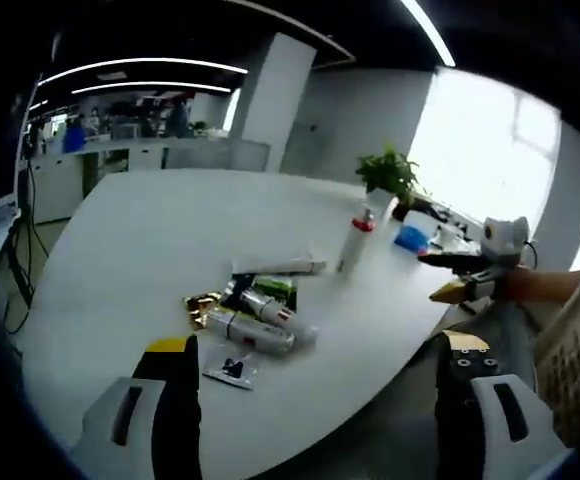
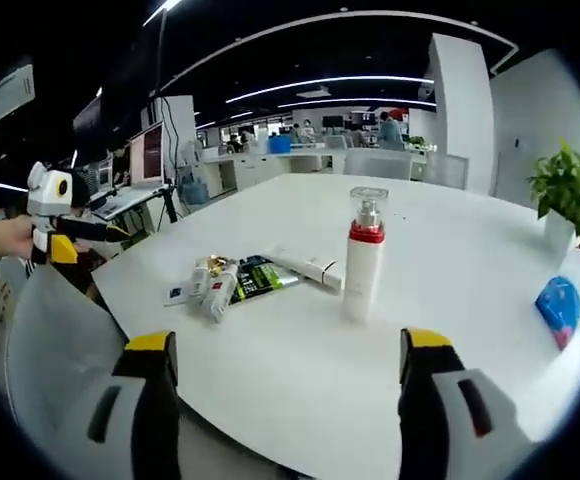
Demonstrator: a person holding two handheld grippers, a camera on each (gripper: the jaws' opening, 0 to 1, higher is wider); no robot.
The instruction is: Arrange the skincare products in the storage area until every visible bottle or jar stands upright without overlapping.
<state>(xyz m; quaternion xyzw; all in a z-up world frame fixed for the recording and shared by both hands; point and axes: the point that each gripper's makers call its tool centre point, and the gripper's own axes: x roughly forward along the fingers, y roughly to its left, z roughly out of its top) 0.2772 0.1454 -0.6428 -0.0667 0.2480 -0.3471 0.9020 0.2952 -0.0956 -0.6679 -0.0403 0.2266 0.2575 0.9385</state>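
Observation:
A white pump bottle with a red collar [image 2: 363,260] [image 1: 356,238] stands upright on the round white table [image 2: 450,330] [image 1: 140,250]. Beside it lies a heap: two silver-white bottles [image 1: 260,322] [image 2: 217,283] on their sides, a white tube [image 1: 280,266] [image 2: 308,267], a green-black sachet [image 2: 261,277] [image 1: 275,290], a gold item [image 1: 202,303] and a small flat packet [image 1: 232,366]. My left gripper [image 1: 320,400] is open, held short of the heap. My right gripper [image 2: 288,400] is open too, nothing between its jaws; it also appears as the right gripper [image 1: 460,275] across the table.
A potted plant [image 1: 390,175] [image 2: 568,190] and a blue item [image 2: 558,305] [image 1: 410,238] sit near the table's far side. Desks and monitors [image 2: 145,155] stand behind. A person's hand [image 2: 10,235] holds the left gripper at the table edge.

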